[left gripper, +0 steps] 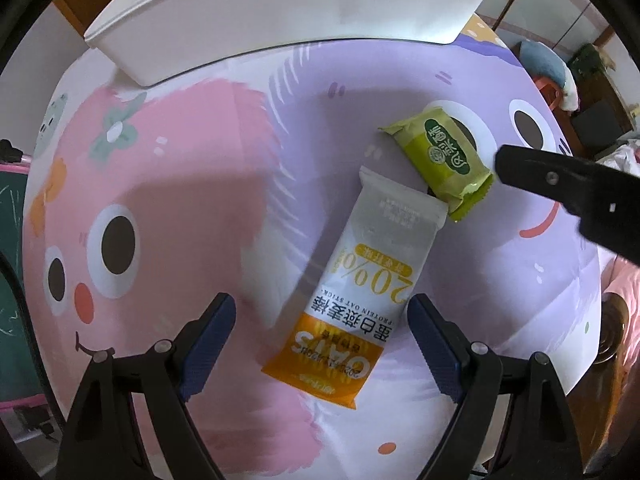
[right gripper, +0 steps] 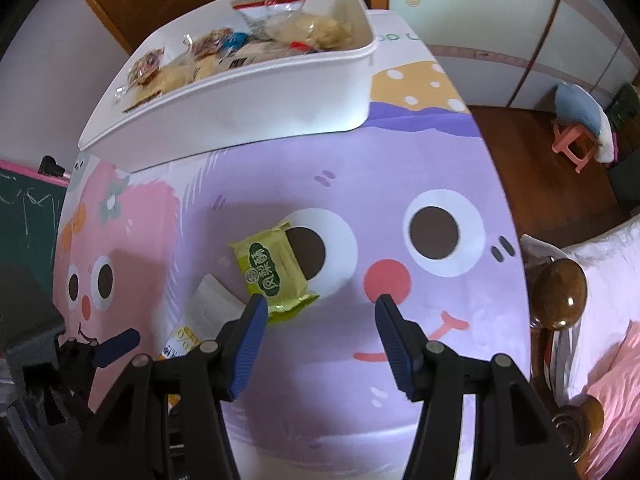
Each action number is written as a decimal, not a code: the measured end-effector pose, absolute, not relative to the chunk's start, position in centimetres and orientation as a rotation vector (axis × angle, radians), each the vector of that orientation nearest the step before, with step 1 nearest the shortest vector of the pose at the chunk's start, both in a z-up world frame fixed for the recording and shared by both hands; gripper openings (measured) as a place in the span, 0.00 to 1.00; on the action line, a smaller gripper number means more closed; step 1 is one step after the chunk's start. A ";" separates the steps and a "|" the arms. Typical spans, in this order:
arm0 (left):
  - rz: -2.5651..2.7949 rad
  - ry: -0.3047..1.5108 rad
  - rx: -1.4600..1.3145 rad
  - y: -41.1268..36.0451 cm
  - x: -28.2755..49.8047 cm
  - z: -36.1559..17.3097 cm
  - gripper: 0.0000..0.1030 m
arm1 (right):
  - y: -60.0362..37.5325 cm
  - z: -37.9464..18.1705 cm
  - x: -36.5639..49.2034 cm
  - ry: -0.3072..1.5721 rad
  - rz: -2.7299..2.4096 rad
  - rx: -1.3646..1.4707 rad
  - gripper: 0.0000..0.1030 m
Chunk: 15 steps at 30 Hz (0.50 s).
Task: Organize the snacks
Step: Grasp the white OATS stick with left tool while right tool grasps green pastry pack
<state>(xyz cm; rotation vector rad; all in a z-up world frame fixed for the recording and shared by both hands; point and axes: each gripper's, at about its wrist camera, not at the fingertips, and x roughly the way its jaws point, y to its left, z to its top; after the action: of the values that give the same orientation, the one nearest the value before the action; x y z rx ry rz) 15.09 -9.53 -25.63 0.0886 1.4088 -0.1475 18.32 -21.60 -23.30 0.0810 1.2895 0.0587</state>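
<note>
A white and orange oat stick packet (left gripper: 352, 292) lies on the cartoon tablecloth (left gripper: 200, 180), between the open fingers of my left gripper (left gripper: 322, 312), which is empty. A green snack packet (left gripper: 444, 160) lies just beyond it, its near end resting on the oat packet's far end. In the right wrist view the green packet (right gripper: 274, 272) sits just ahead and left of my right gripper (right gripper: 320, 306), which is open and empty; its left fingertip (right gripper: 256, 312) is close to the packet's near end. The oat packet (right gripper: 200, 312) shows partly behind that finger.
A white bin (right gripper: 248, 104) holding several wrapped snacks stands at the far side of the table; it also shows in the left wrist view (left gripper: 280, 24). A chalkboard (right gripper: 28, 216) is to the left. The table's right edge drops to a wooden floor with a pink stool (right gripper: 576, 148).
</note>
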 end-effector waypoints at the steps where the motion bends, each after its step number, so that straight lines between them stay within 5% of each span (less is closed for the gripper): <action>1: -0.149 1.411 0.084 -9.5 15.1 -25.8 0.85 | -21.4 -23.5 18.5 1.292 0.063 0.075 0.55; 10: -0.145 1.404 0.073 -9.3 14.7 -26.7 0.72 | -19.6 -25.8 20.4 1.324 0.096 0.015 0.55; 15: -0.126 1.387 0.070 -9.2 15.2 -26.3 0.49 | -18.5 -25.7 21.0 1.315 0.119 -0.013 0.55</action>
<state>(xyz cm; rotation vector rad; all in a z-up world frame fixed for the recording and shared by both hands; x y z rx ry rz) 15.16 -9.24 -26.28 0.0703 1.3868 -0.1257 21.01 -18.55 -25.68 -0.0131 1.3148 0.1185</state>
